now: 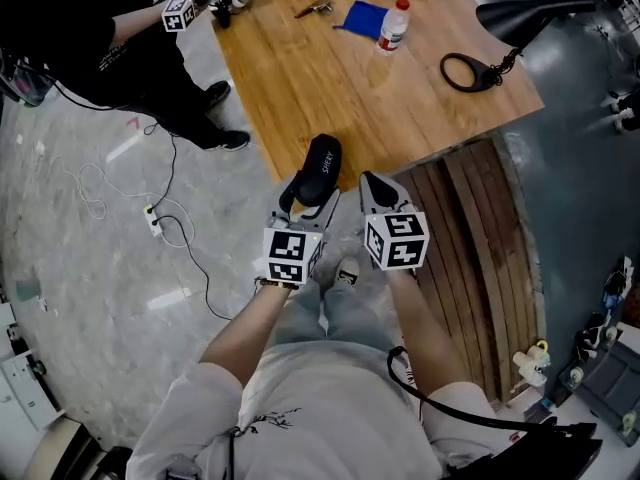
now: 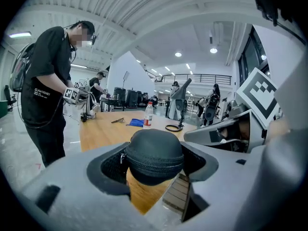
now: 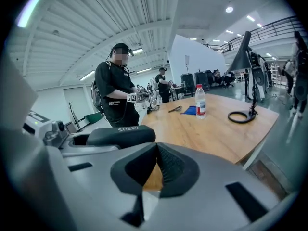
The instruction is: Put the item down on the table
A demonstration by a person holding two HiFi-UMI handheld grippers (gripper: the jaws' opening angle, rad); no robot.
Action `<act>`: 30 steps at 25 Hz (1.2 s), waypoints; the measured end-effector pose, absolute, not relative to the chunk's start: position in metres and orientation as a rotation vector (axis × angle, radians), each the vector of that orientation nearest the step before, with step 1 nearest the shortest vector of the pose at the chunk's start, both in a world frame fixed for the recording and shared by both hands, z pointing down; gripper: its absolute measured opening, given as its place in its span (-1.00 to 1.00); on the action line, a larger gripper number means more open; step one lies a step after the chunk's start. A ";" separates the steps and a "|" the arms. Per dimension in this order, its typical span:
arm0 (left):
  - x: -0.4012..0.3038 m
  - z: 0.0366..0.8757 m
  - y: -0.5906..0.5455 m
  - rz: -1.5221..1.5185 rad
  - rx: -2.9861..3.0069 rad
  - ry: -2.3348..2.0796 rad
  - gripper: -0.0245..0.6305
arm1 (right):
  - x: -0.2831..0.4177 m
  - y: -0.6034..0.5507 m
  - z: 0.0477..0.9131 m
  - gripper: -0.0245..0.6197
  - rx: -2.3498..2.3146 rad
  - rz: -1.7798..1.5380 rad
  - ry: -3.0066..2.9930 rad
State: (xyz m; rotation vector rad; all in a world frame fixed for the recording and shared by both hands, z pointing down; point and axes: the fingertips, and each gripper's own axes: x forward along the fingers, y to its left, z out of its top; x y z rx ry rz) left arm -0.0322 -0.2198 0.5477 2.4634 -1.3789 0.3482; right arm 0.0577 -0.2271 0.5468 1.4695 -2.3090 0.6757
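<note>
Head view: the left tongs (image 1: 303,200) grip a black zip case (image 1: 322,166) by its near end. The case pokes forward over the near edge of the wooden desk (image 1: 300,78); whether it touches the desk cannot be told. The right tongs (image 1: 374,185) sit just off that same near edge, beside the case, pressed together and holding nothing. Toward the far side of the desk stand a clear bottle (image 1: 393,25) with a red cap and a blue cloth (image 1: 365,17), and by the desk's right edge lies a black ring (image 1: 462,72). At the desk's far left corner stands another person (image 1: 90,38) in black.

Left gripper view: both pads press on the sides of the case, whose rounded, zipped end fills the gap between them. Past it the desk stretches away, with the bottle and cloth far along its top. The other person leans over the desk's left side.

Right gripper view: the two pads meet along a line, with nothing caught between them and a sliver of the desk's wood showing below. The case lies level before the desk's near edge, white lettering on its side.
</note>
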 end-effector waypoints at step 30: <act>-0.019 0.686 -0.281 0.562 2.285 -1.306 0.06 | 0.043 -0.250 0.647 -0.91 1.327 0.831 -2.250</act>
